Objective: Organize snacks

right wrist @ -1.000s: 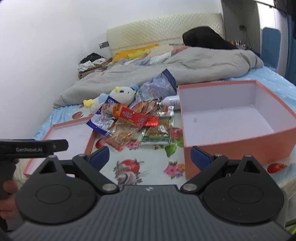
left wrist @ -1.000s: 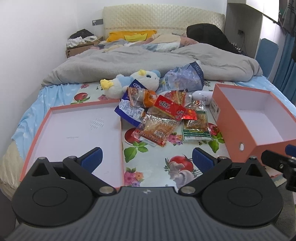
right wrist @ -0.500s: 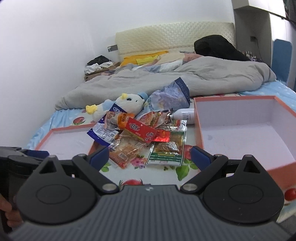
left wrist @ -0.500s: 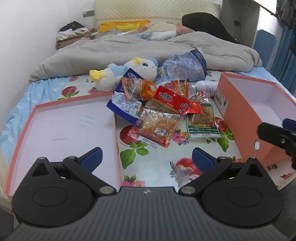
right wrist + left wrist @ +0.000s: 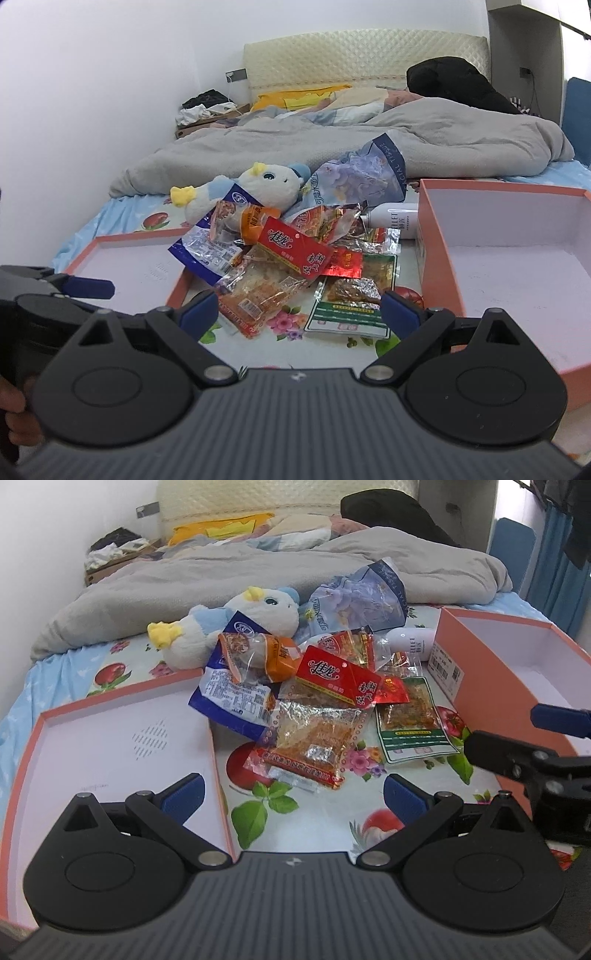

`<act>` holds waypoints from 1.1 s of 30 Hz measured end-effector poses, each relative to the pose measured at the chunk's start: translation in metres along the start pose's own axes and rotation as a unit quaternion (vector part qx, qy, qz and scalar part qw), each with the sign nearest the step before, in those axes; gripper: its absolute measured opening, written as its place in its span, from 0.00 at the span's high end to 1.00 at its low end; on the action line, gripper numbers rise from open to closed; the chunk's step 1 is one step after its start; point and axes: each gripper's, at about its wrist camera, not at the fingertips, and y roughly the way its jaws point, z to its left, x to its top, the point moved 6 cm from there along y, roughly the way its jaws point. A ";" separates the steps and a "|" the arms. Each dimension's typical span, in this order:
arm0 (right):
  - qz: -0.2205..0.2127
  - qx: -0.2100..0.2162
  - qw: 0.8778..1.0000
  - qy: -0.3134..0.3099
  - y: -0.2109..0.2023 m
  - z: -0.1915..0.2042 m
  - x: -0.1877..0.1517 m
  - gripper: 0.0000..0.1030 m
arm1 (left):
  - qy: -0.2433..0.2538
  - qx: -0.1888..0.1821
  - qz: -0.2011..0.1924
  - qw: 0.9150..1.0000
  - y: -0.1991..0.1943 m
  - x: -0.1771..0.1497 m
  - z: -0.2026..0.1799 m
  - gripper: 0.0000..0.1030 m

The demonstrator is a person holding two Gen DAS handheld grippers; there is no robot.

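Box (image 5: 439, 236): salmon-orange outside, white inside. Lid (image 5: 218, 775): same salmon-orange rim, white interior.

Bedsheet (image 5: 295, 819): pale blue with printed red apples, green leaves and pink flowers.

Quilt (image 5: 240, 576): plain grey.

Plush toy (image 5: 258, 609): white and light blue, yellow crest and feet.

Snack packets: one red with white and yellow lettering (image 5: 332, 675); one blue and white (image 5: 229, 698); one clear with orange contents and red border (image 5: 314, 746); one green and white (image 5: 410, 720).

Tissue pack (image 5: 362, 177): lilac floral print, navy edge.

Gripper fingers (image 5: 181, 797): blue pads on black.
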 end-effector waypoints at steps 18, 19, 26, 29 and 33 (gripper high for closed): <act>0.041 -0.008 0.999 0.021 0.058 -0.013 0.006 0.50 | -0.052 -0.079 0.038 0.995 0.068 0.004 0.008 0.26; 0.044 -0.011 0.999 0.021 0.063 -0.014 0.005 0.51 | -0.063 -0.089 0.044 0.993 0.074 0.004 0.009 0.30; 0.075 -0.040 0.996 0.019 0.109 -0.029 -0.003 0.51 | -0.039 -0.084 0.053 0.994 0.111 0.010 0.012 0.31; 0.084 -0.055 0.995 0.017 0.127 -0.037 -0.005 0.51 | -0.013 -0.083 0.050 0.995 0.121 0.013 0.011 0.31; 0.102 -0.060 0.993 0.006 0.149 -0.045 -0.006 0.45 | 0.026 -0.087 0.045 0.995 0.132 0.015 0.007 0.19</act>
